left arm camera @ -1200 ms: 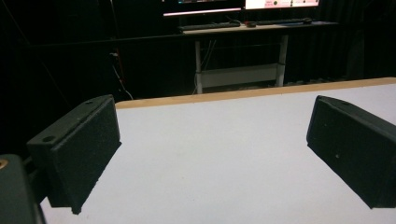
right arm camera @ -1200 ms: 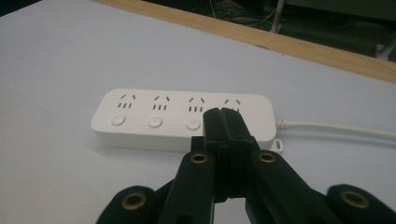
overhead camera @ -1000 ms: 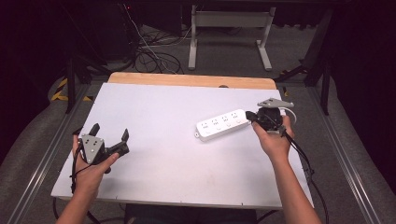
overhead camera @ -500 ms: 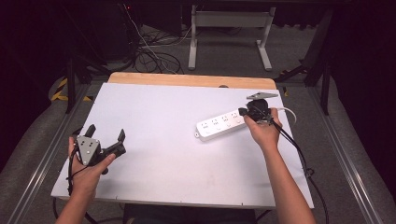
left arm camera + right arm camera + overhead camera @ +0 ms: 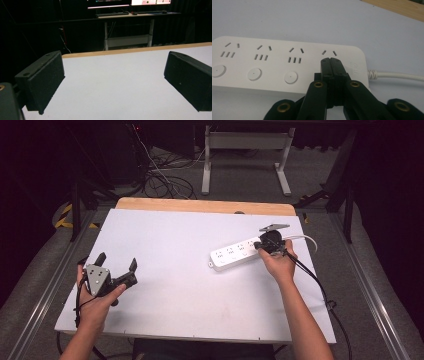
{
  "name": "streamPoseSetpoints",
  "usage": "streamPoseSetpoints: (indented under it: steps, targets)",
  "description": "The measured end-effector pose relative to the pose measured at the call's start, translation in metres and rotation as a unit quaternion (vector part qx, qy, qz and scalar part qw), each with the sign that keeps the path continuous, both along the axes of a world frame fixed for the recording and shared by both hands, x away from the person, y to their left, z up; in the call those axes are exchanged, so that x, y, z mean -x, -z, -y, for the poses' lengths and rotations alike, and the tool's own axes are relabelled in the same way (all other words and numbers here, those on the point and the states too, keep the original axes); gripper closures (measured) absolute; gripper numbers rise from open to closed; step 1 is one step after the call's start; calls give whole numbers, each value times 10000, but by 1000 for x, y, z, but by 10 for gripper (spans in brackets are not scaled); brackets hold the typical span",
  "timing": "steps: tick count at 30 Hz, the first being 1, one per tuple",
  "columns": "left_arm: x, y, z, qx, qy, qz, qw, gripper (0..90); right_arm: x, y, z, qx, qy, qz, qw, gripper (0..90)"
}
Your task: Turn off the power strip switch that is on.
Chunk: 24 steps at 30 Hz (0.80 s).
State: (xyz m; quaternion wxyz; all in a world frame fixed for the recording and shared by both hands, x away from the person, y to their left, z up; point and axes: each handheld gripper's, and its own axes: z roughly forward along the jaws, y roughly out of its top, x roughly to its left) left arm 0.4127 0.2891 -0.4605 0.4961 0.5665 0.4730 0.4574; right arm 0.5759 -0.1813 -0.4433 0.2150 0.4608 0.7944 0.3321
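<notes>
A white power strip [image 5: 230, 256] lies right of the table's middle, its white cable [image 5: 305, 238] leading off to the right. My right gripper [image 5: 257, 246] is shut with nothing between its jaws. In the right gripper view its closed tips [image 5: 330, 61] sit over the power strip [image 5: 274, 62] at the socket nearest the cable [image 5: 397, 75], hiding that socket's lower slots and button. I cannot tell whether the tips press on it. My left gripper [image 5: 117, 261] is held over the table's front left, open and holding nothing [image 5: 112, 82].
The white table top [image 5: 190, 310] has a wooden strip [image 5: 200, 206] along its far edge. Beyond it stand a metal desk frame [image 5: 245, 150] and loose floor cables [image 5: 160, 175]. The right gripper's black cable [image 5: 320, 290] trails over the table's right side.
The right hand has moved left and down, bringing its shut gripper onto the cable end of the power strip. The left hand has stayed where it was.
</notes>
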Motion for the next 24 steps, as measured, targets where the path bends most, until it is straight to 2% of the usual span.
streamPoseSetpoints:
  steps: [4,6,15,16,20,24]
  targets:
    - [0,0,0,-18,2,5,10000,35,-3,7,2,78,52,5,10000,900]
    - [0,0,0,-22,-2,4,10000,35,-3,8,6,-41,70,10,10000,900]
    - [2,-1,-1,-33,-24,0,10000,37,-2,9,6,-167,21,82,9998,900]
    - [2,-1,-1,-35,-23,-3,10000,37,-2,10,6,-104,29,-10,9999,900]
    - [2,-1,-1,-37,-26,7,10000,37,-3,11,7,-112,39,-33,9999,900]
    - [1,-1,-1,-23,-45,11,10000,38,-2,13,6,-66,-15,39,10000,900]
